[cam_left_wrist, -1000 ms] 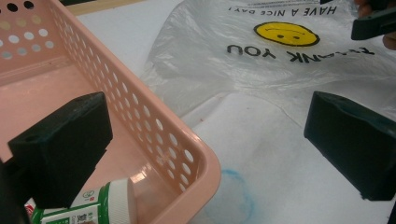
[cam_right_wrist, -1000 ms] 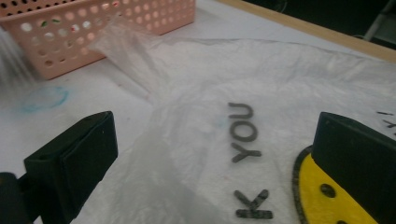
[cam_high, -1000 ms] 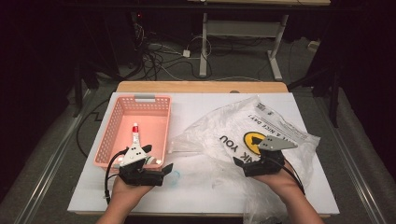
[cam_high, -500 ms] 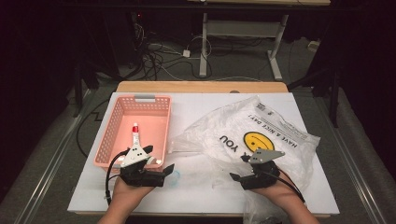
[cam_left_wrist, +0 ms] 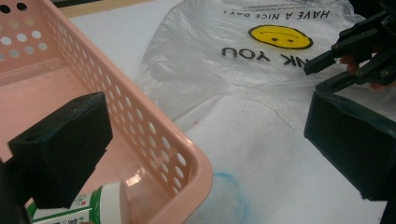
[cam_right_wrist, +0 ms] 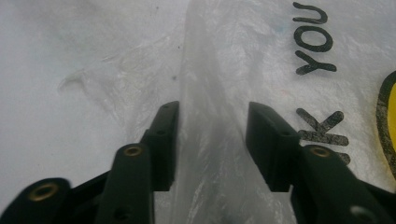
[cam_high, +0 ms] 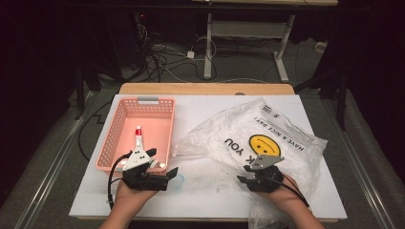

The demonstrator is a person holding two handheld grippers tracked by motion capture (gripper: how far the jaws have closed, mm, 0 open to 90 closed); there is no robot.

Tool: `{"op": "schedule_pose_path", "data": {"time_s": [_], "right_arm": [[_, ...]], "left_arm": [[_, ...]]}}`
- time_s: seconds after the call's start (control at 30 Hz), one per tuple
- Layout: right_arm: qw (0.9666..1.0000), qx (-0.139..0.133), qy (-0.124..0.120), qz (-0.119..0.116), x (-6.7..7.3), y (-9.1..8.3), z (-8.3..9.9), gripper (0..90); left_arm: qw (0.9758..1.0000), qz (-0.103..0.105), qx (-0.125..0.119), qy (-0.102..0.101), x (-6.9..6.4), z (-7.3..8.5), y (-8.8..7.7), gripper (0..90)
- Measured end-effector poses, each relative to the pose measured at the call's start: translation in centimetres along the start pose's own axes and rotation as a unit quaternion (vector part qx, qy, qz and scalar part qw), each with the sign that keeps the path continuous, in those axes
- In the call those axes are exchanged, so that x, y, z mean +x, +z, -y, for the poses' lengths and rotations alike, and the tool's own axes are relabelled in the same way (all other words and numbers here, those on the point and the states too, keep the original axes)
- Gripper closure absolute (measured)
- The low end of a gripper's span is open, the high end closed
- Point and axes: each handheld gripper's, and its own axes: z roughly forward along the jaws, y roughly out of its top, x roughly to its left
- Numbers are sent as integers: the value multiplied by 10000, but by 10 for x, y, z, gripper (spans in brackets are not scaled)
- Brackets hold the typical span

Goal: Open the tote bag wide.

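Note:
A clear plastic bag [cam_high: 286, 143] printed with a yellow smiley lies flat on the right of the white table. My right gripper [cam_high: 243, 174] is low at the bag's near-left edge. In the right gripper view a raised fold of the bag [cam_right_wrist: 212, 79] stands between the jaws of my right gripper [cam_right_wrist: 212, 140], which have just been closing and still have a gap. My left gripper [cam_high: 162, 164] is wide open and straddles the near right corner of the pink basket [cam_high: 114, 138]. One jaw is inside, over a white green-labelled container [cam_left_wrist: 105, 205].
A white tube with a red cap [cam_high: 138, 136] lies in the basket. On the table by the basket's corner is a faint blue smudge [cam_left_wrist: 229, 196]. The table's front edge is just behind both hands. A wooden strip [cam_high: 205, 88] runs along the far side.
My right gripper has come down and toward the near left, onto the bag's edge, and its jaws have narrowed around a fold. The left gripper has stayed put.

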Motion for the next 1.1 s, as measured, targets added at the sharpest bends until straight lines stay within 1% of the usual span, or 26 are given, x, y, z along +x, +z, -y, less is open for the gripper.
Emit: {"op": "schedule_pose_path", "data": {"time_s": [0.07,0.1,0.13,0.2,0.23,0.3,0.33,0.37,0.4,0.43,0.47,0.63,0.7,0.8,0.9,1.0,1.07,1.1], "right_arm": [[9999,-96,117,-11,-1,0,1,659],[9999,-96,117,-11,-1,0,1,659],[9997,-145,179,0,-1,0,0,683],[9996,-191,229,3,-2,0,0,722],[9995,-208,249,0,-4,0,0,761],[9992,-225,317,-5,-5,2,1,805],[9992,-225,317,-5,-5,2,1,805],[9993,-211,305,-6,-7,2,1,829],[9988,-257,413,-75,-9,3,2,869],[9988,-257,413,-75,-9,3,2,869],[9985,-284,458,-85,-10,4,2,899],[9984,-325,453,-18,-12,5,2,900],[9980,-374,498,70,-12,5,1,900],[9976,-423,547,92,-12,5,0,900],[9961,-613,636,90,-14,4,-2,900],[9947,-745,698,127,-15,4,-4,900],[9939,-828,707,175,-16,5,-7,900],[9931,-865,770,173,-19,7,-12,900]], "left_arm": [[10000,-4,-4,-7,0,0,0,6],[10000,-7,-3,-10,0,0,0,6],[10000,-8,-2,-13,1,0,0,6],[10000,-11,-3,-15,1,0,-1,6],[10000,-12,-3,-13,1,0,-1,6],[10000,-11,-1,-9,1,0,0,6],[10000,-11,0,-6,1,0,-1,6],[10000,-10,-1,-6,1,0,-1,6],[10000,-13,-2,-5,1,0,-1,6],[10000,-15,-4,-6,1,0,-1,6],[10000,-15,-4,-7,1,0,-1,6],[10000,-14,-5,-3,1,0,-1,6],[10000,-9,-1,10,1,0,-1,6],[10000,-7,-9,24,1,0,-1,6],[10000,-10,-26,5,2,-1,-2,6],[10000,-40,-42,-14,3,-1,-4,6],[10000,-49,-60,-39,4,-1,-4,6],[9999,-46,-68,-73,5,-1,-4,6]]}}
